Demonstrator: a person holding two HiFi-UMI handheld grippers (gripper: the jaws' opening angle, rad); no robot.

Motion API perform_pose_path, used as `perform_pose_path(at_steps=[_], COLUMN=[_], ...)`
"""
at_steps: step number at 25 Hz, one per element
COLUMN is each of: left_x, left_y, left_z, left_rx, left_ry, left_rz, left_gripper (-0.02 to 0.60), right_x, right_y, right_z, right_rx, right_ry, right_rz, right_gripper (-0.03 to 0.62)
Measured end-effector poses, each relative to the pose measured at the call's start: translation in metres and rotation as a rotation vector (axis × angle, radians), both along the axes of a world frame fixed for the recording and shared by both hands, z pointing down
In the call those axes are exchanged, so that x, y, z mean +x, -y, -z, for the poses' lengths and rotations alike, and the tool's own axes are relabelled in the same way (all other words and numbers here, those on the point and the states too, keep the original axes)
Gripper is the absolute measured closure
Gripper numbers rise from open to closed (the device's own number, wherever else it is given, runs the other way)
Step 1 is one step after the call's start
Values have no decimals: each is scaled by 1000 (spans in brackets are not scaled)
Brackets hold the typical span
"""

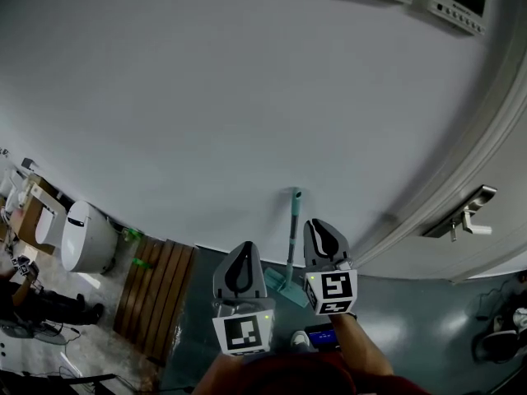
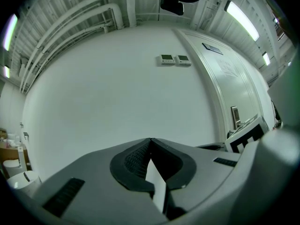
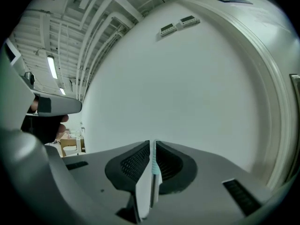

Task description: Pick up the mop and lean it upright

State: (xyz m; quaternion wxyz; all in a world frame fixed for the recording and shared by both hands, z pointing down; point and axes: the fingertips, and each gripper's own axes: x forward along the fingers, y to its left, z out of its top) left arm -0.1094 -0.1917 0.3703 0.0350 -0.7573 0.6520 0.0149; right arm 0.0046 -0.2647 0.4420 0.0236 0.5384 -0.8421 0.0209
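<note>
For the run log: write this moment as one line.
mop: upright against wall | right gripper: jaws barely apart, empty, clear of mop | left gripper: shut, empty

Left gripper [image 2: 150, 142] jaws together, empty, facing white wall [image 2: 108, 93]; two control panels [image 2: 175, 60] high up; door [image 2: 229, 78] at right.

teal mop [image 1: 291, 237], white wall [image 1: 206, 97], brown slats [image 1: 156, 295]
</note>
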Motion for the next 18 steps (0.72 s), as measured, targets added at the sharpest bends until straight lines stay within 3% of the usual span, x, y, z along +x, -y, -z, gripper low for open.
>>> perform_pose_path(at_steps=[4, 18], left_x=[-4, -16], left_y=[-2, -8], left_z=[-1, -4], left_rx=[-6, -15], left_ry=[3, 9], left_rz=[6, 29], left_gripper=[568, 568], right_x=[-7, -18], right_y=[13, 66], right_z=[-12, -55], right_rx=[-33, -133], right_ry=[-7, -37], right_rz=[-2, -45], right_gripper=[493, 439])
